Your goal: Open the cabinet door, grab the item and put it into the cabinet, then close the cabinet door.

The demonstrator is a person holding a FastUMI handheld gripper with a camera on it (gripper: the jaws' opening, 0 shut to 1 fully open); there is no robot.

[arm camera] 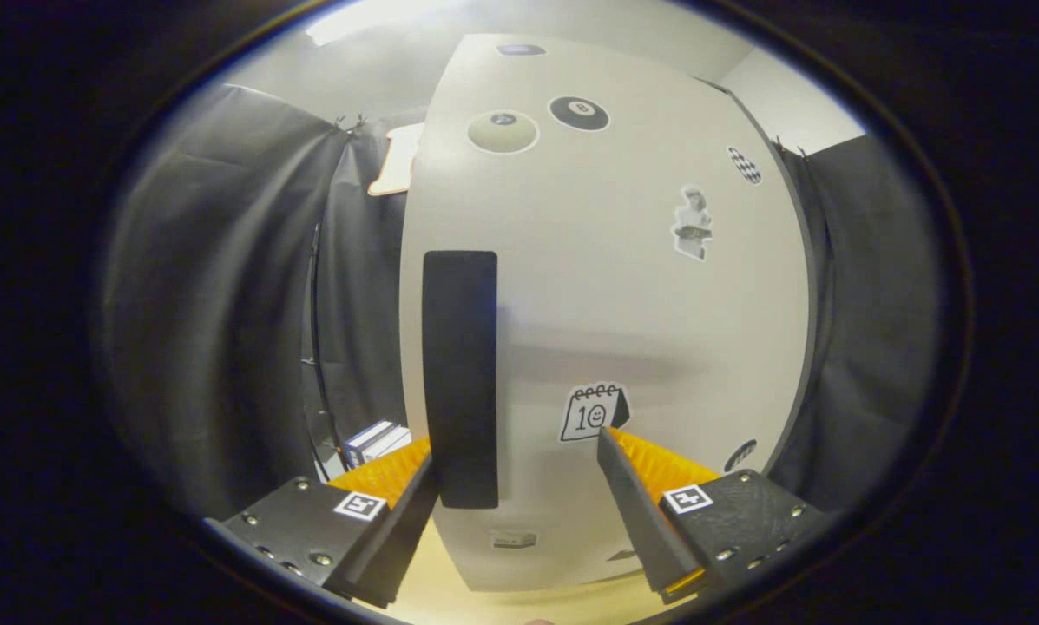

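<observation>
Small boxes (377, 441) are seen left of the white, stickered cabinet door (641, 295). The gripper (517, 453) is held spread, its left finger beside the door's dark upright handle (460, 378).

- My gripper (519, 469) covers the foot of the black handle (459, 373) on the cabinet door (641, 286); contact unclear.
- The door hides most of a small box (373, 440) beside it.
- A sticker (740, 454) low on the door is too small to make out.
</observation>
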